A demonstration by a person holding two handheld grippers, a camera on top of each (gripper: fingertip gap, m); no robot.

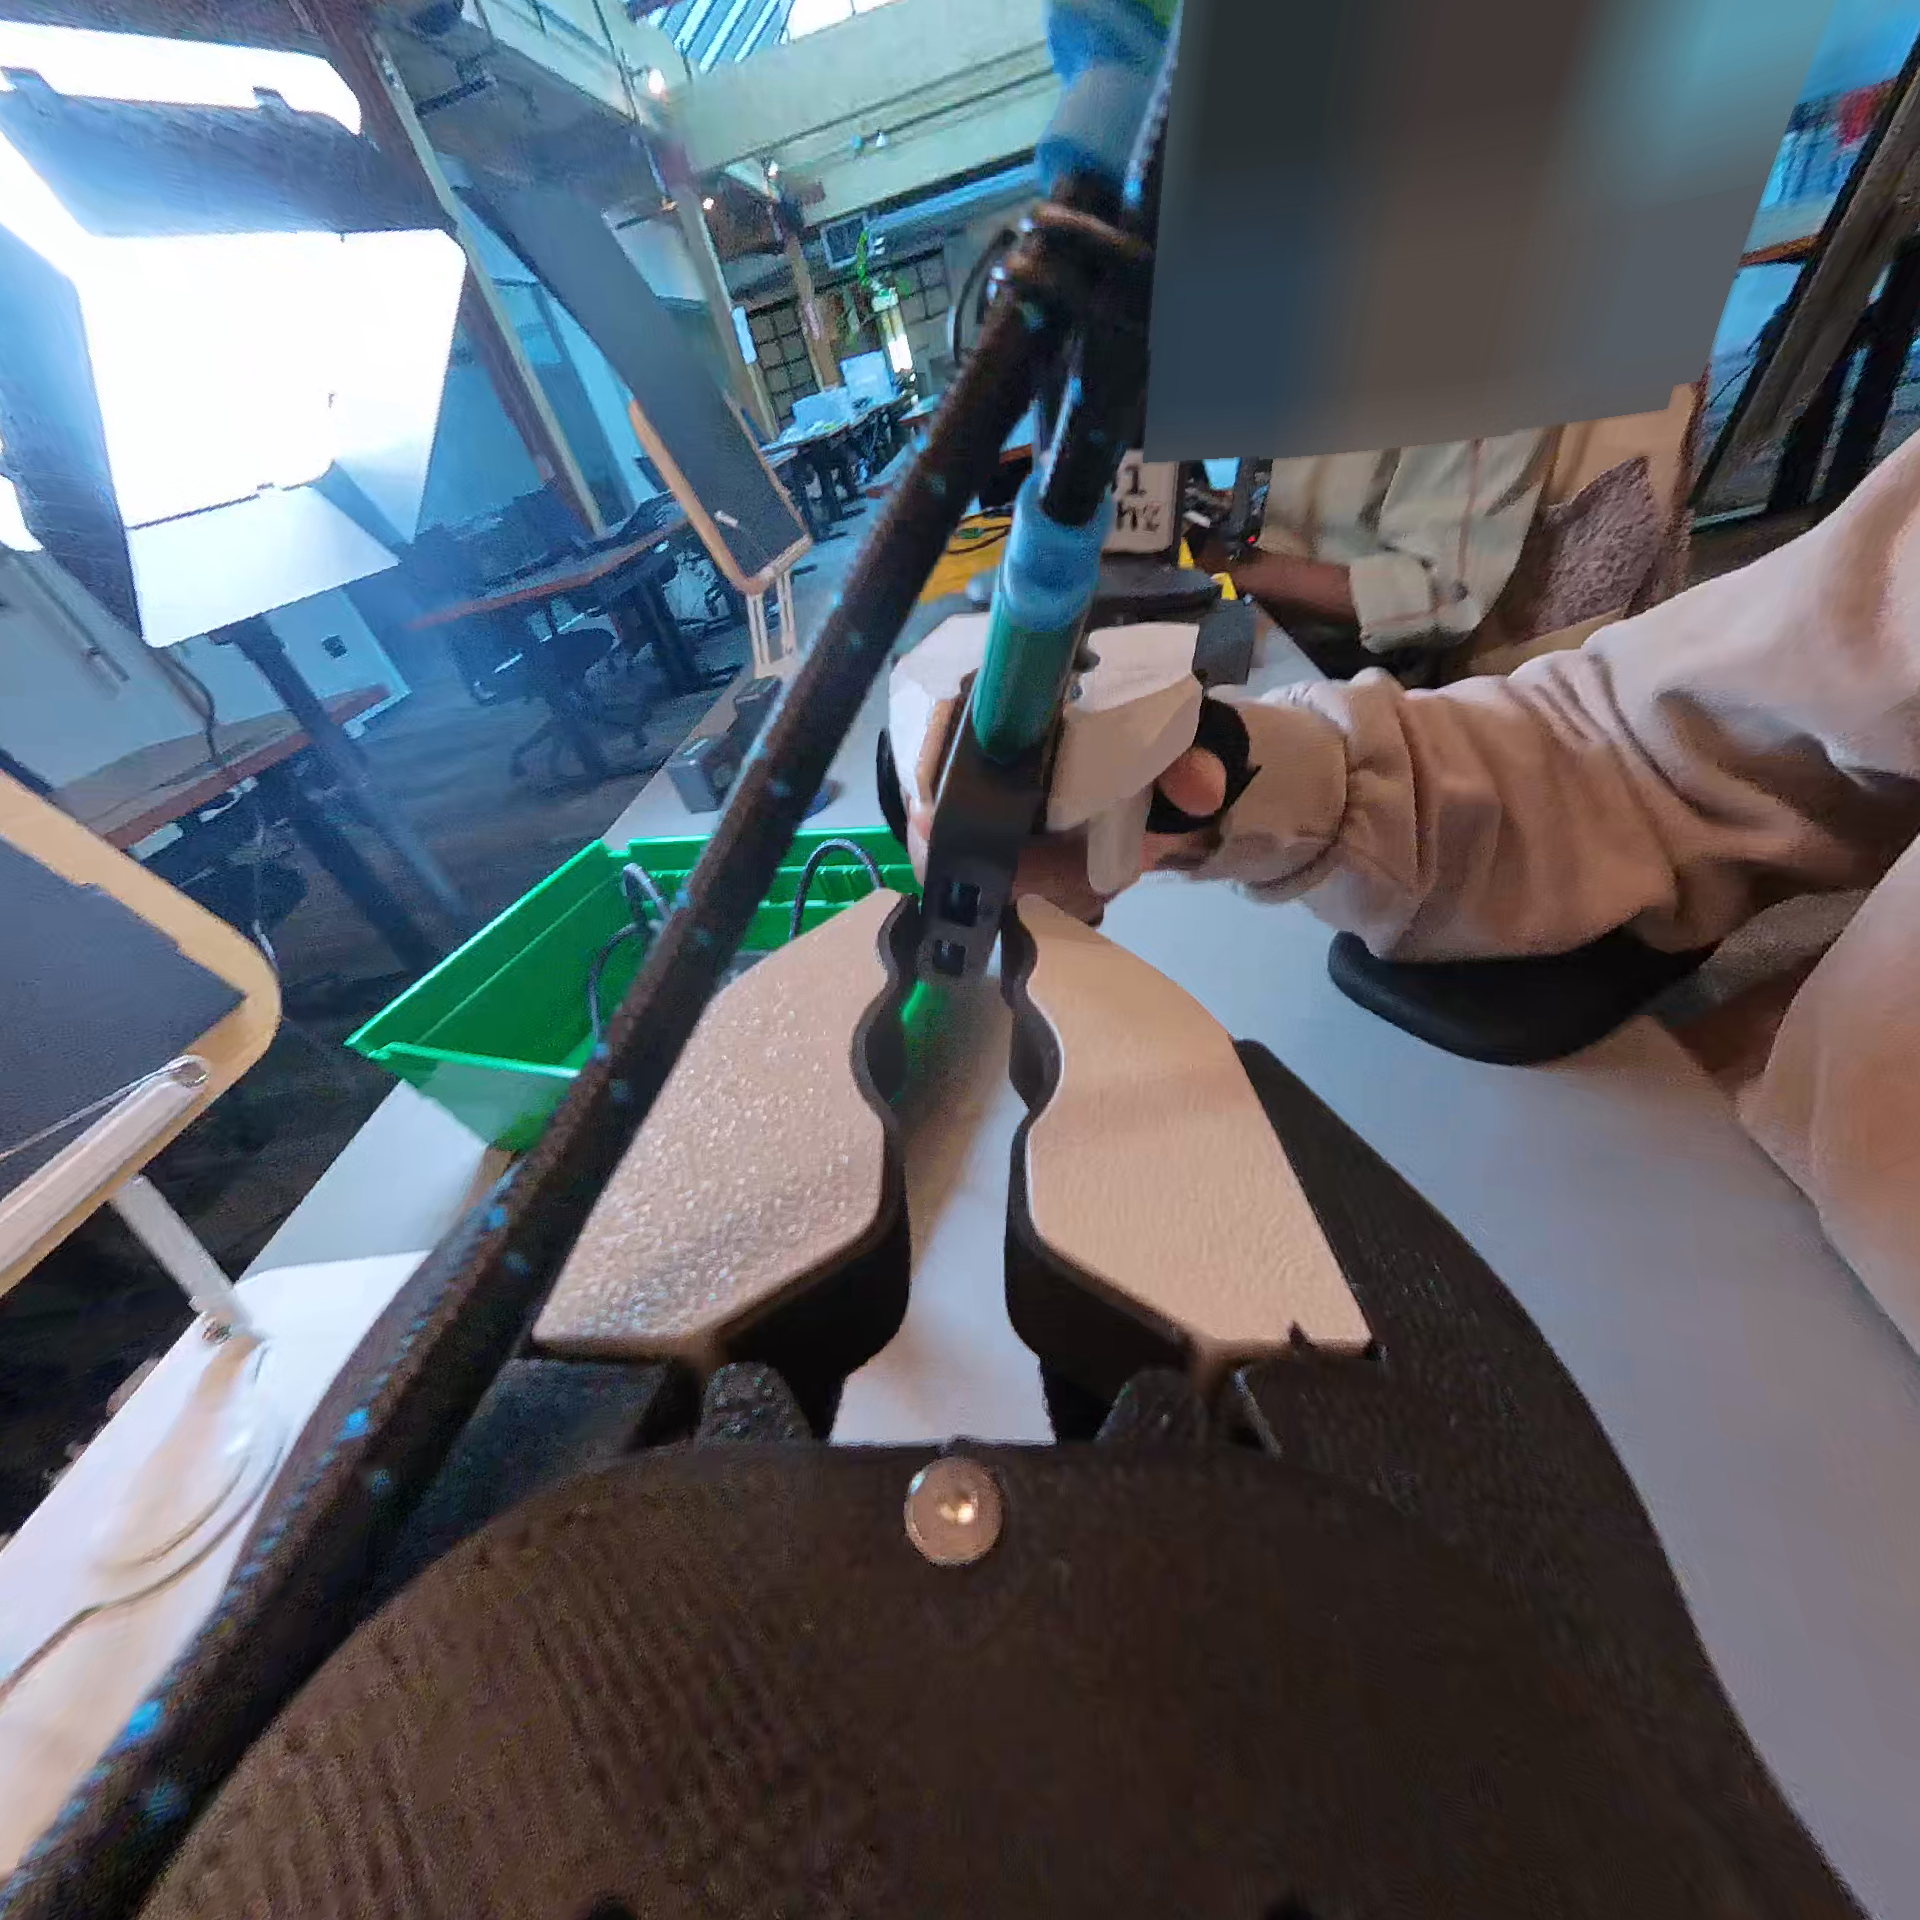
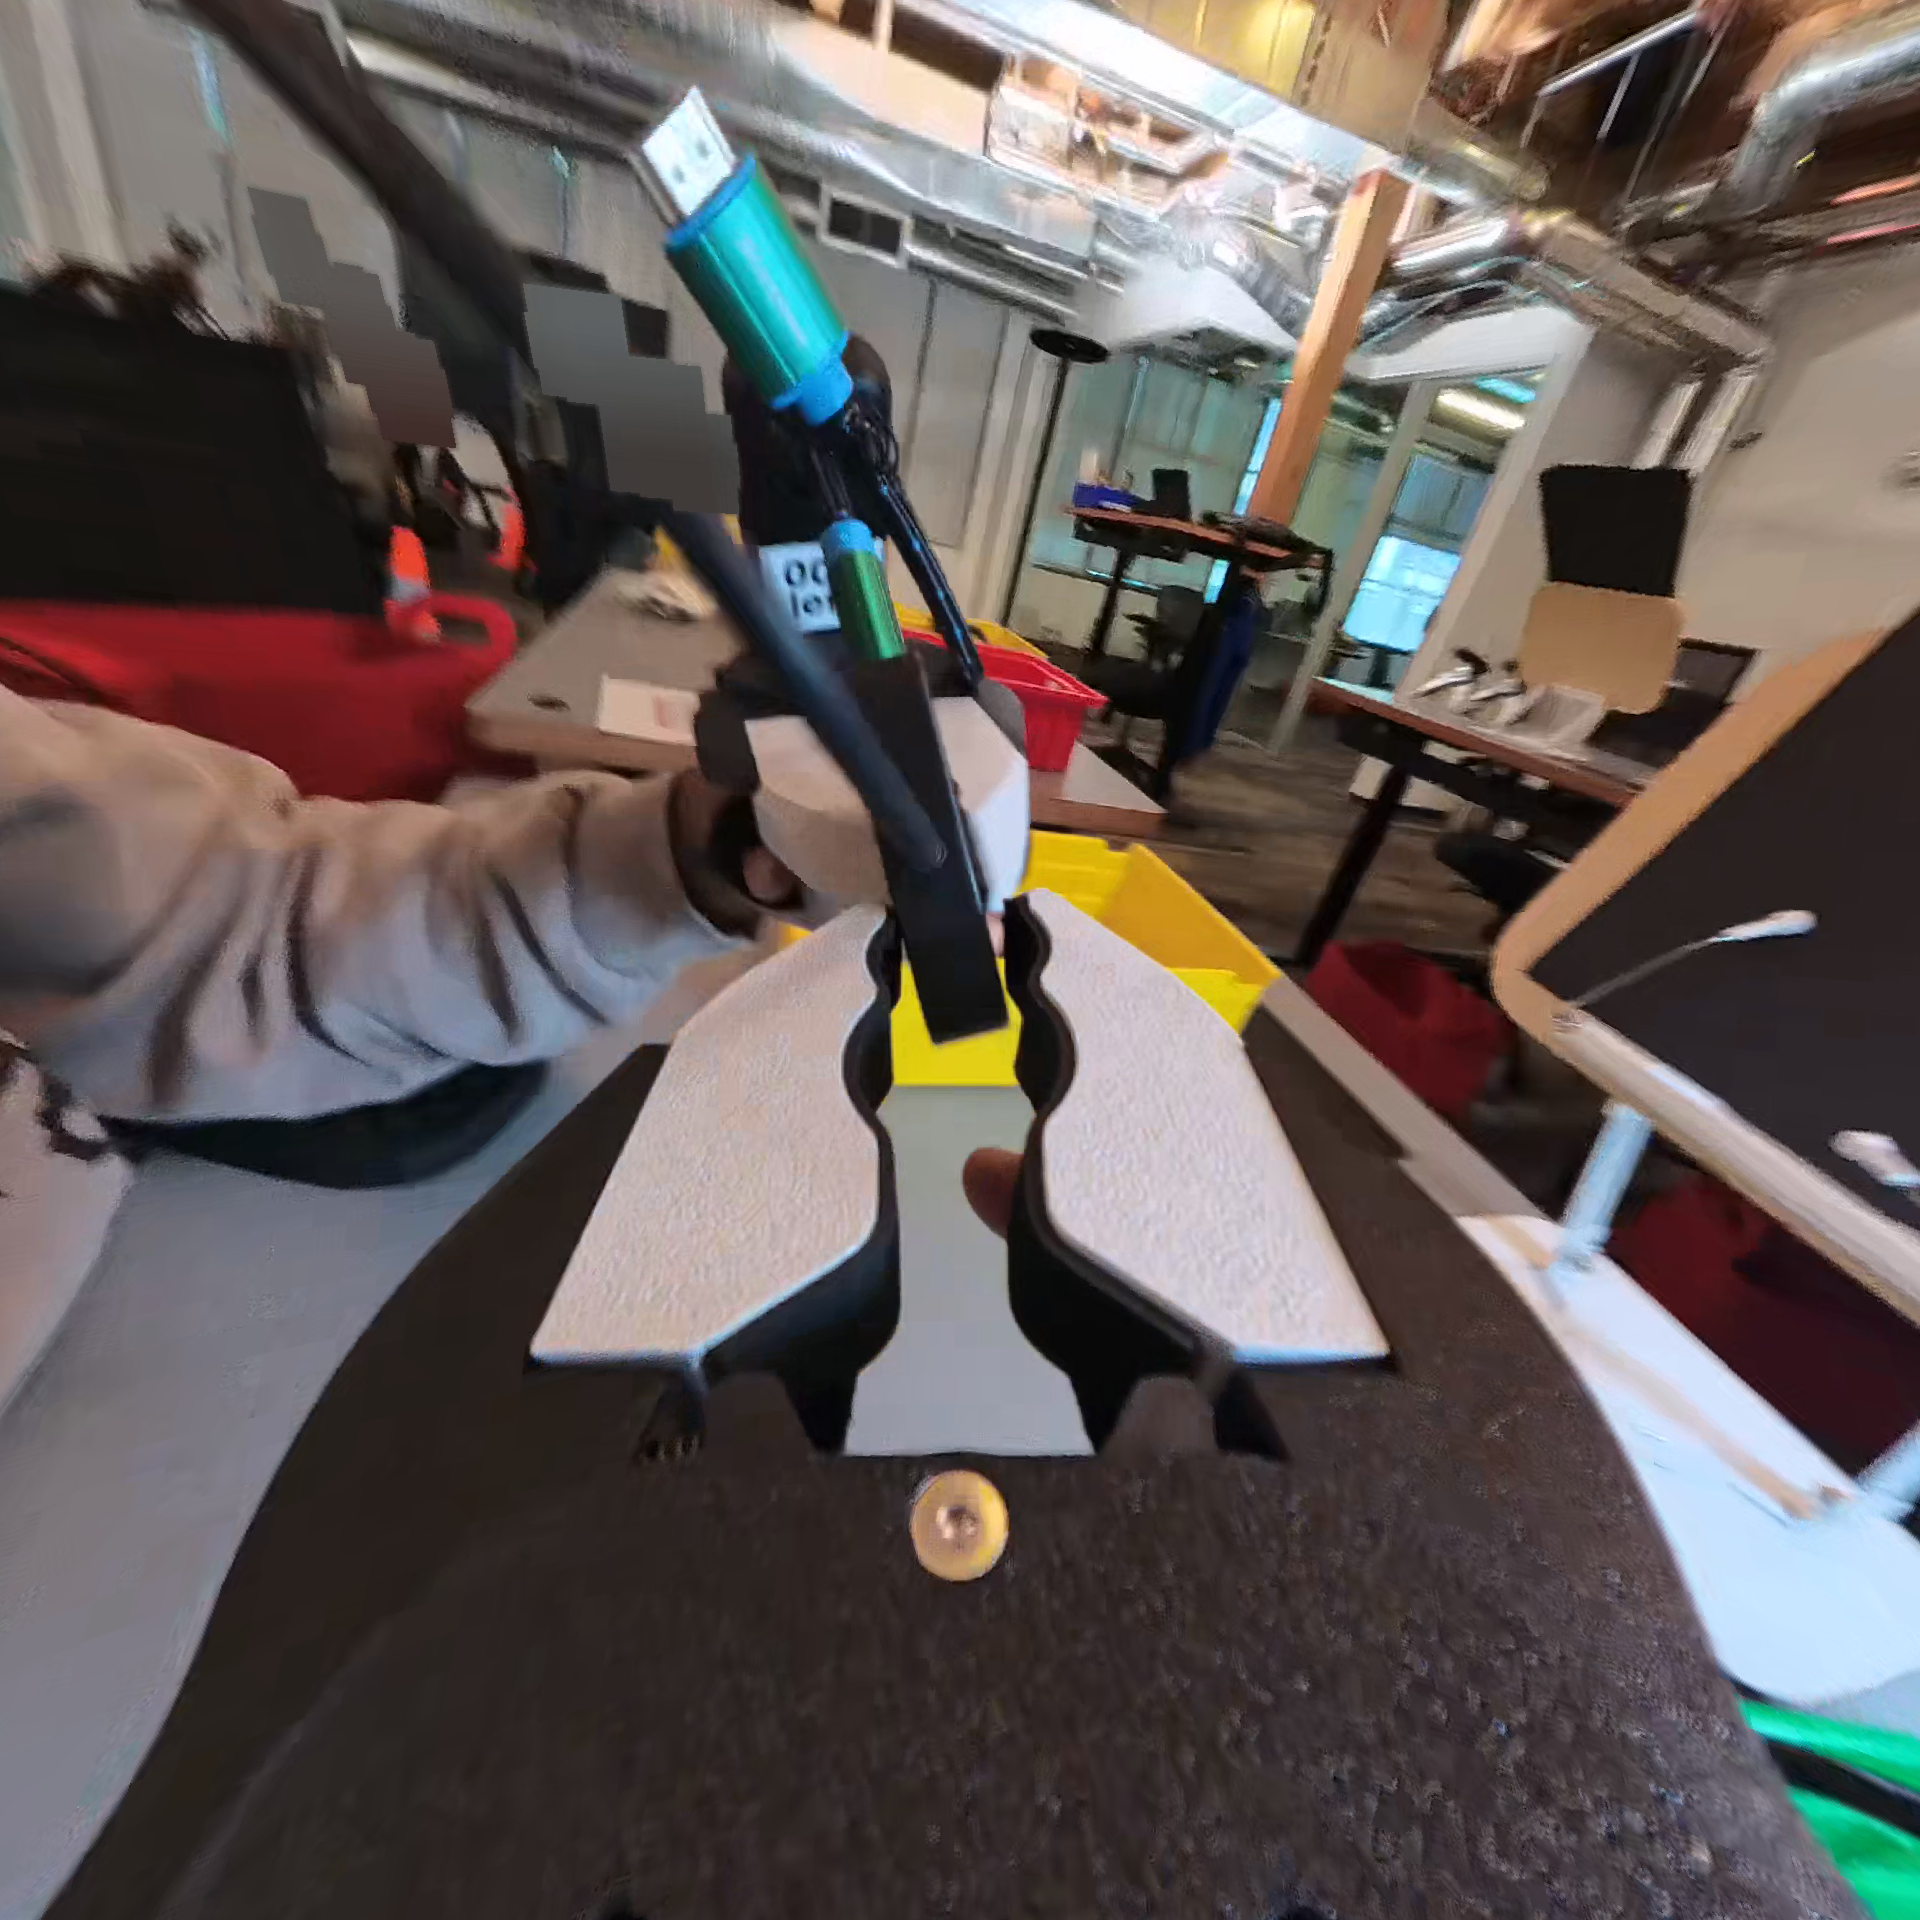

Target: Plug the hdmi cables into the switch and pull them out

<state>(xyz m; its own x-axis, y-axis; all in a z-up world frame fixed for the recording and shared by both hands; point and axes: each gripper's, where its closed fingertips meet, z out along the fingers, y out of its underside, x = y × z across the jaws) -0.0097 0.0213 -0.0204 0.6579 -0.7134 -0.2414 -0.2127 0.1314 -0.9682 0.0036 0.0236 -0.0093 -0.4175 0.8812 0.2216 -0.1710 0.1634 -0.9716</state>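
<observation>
I hold the switch (image 1: 961, 883) between both grippers' narrow fingers (image 1: 769, 1122), lifted mid-frame, so its green plug (image 2: 868, 608) stays braced for pulling.

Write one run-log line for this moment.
left tongs: shut on switch; right tongs: shut on switch; green plug: inserted; teal plug: free

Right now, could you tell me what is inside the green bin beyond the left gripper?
Thin dark cables loop up from inside the green bin. The braided cable crossing in front and the left gripper cover much of its interior, so anything else there is hidden.
</observation>
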